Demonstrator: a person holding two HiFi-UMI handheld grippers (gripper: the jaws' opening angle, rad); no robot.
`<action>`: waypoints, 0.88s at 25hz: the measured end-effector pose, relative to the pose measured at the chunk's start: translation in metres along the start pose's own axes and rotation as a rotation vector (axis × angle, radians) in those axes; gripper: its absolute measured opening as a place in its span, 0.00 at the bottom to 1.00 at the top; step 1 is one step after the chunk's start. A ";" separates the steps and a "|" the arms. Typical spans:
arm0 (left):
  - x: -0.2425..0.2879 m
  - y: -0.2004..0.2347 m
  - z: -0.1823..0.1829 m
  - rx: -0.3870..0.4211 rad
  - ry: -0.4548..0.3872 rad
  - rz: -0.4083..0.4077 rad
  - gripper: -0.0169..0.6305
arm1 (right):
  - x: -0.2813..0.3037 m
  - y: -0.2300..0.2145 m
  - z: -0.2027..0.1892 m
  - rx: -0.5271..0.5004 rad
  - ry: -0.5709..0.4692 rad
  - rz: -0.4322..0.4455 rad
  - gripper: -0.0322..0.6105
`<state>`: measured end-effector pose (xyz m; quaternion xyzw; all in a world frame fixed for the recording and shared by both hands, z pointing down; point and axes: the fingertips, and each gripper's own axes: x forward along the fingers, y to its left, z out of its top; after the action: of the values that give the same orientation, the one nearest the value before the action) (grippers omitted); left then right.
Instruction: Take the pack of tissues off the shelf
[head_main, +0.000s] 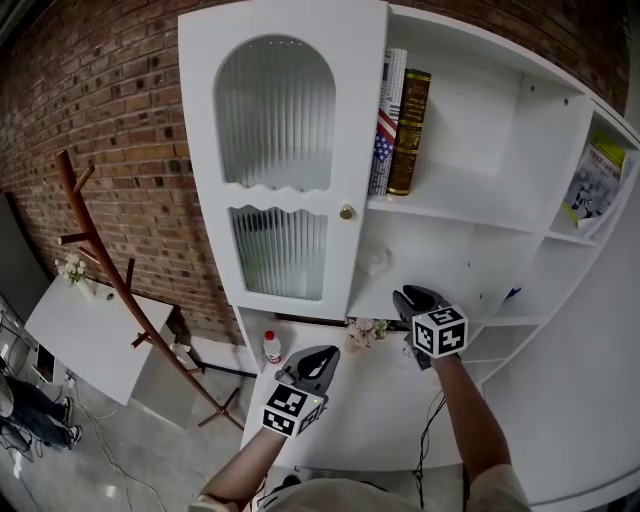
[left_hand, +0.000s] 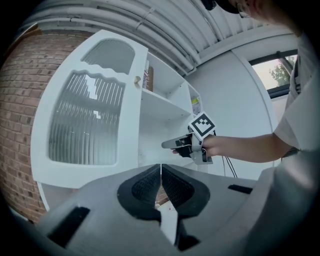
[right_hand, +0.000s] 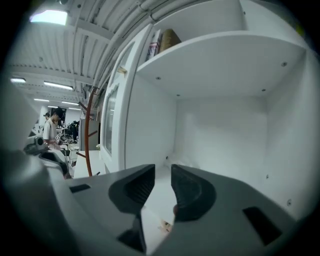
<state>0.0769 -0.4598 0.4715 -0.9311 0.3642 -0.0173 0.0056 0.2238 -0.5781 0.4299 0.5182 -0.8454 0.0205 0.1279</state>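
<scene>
Head view, listed left to right.

- Coat stand (head_main: 100, 260): reddish wood, set against the brick wall.
- Cabinet door (head_main: 275, 170): white, two ribbed-glass panes, brass knob (head_main: 346, 212).
- Bottle (head_main: 271, 346): red cap, standing on the counter (head_main: 370, 420). We cannot read its label at this size.
- Left gripper (head_main: 322, 356): held over the counter. Its own view shows the jaws clenched together with nothing between them.
- Flowers (head_main: 365, 330): a small spray at the back of the counter.
- Pack of tissues (head_main: 375, 260): we take the pale, crumpled shape to be this. It lies on the middle shelf (head_main: 470, 305), in the rear left corner near the back wall, and nothing touches it.
- Two books: a flag-patterned spine (head_main: 390, 120) and a brown spine (head_main: 408, 130), upright on the shelf above. The brown one bears gilt lettering too fine for us to read.
- Right gripper (head_main: 400, 295): at the mouth of the middle shelf, pointing in. Its jaws are released and parted, and nothing is between them. The right gripper view shows the pack well ahead of them.
- Booklet (head_main: 595, 185): yellow-green cover, in the far right compartment, print illegible.

Progress, as we judge it: only the approach is made. We have yet to reach in, close on the pack and draw it clear of the shelf.

Writing: we find nothing legible. Both gripper cubes carry only black-and-white square markers.
</scene>
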 end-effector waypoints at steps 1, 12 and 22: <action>0.003 0.001 0.001 0.000 0.001 -0.006 0.07 | 0.008 -0.003 0.000 -0.004 0.020 0.000 0.21; 0.023 0.002 -0.007 -0.025 0.014 -0.034 0.07 | 0.087 -0.040 -0.014 0.065 0.265 0.018 0.32; 0.023 0.011 -0.011 -0.025 0.021 -0.027 0.07 | 0.135 -0.053 -0.032 0.027 0.390 -0.012 0.38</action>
<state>0.0860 -0.4833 0.4825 -0.9357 0.3520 -0.0225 -0.0102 0.2188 -0.7151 0.4872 0.5110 -0.8012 0.1312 0.2824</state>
